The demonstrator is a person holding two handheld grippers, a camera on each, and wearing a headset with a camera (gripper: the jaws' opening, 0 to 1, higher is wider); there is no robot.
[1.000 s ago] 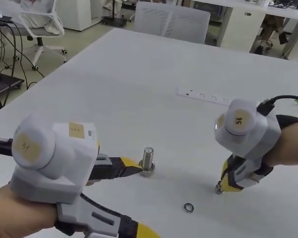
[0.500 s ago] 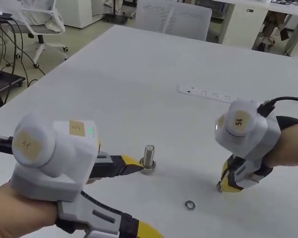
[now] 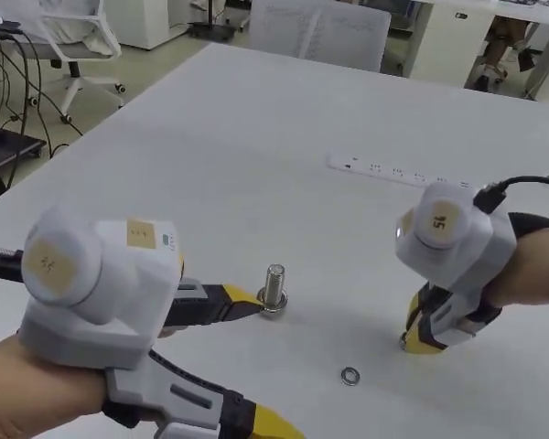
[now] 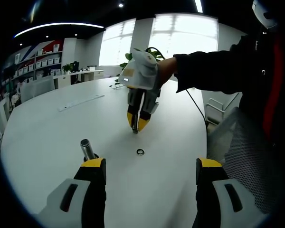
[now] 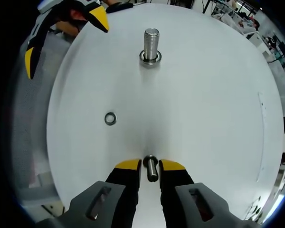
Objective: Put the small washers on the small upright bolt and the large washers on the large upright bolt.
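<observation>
The right gripper (image 5: 150,163) seems clamped on the small bolt (image 5: 151,172) and holds it upright on the table (image 3: 256,165). The left gripper (image 4: 150,164) has its jaws wide apart. One loose washer (image 4: 140,152) lies just ahead of it, between both grippers. The large bolt (image 4: 88,148) stands beside its left jaw. I judge the step is fetching this washer: the left gripper must go forward and close on it.

large bolt (image 3: 274,285) upright, loose washer (image 3: 349,376) flat near small bolt (image 5: 151,169).
</observation>
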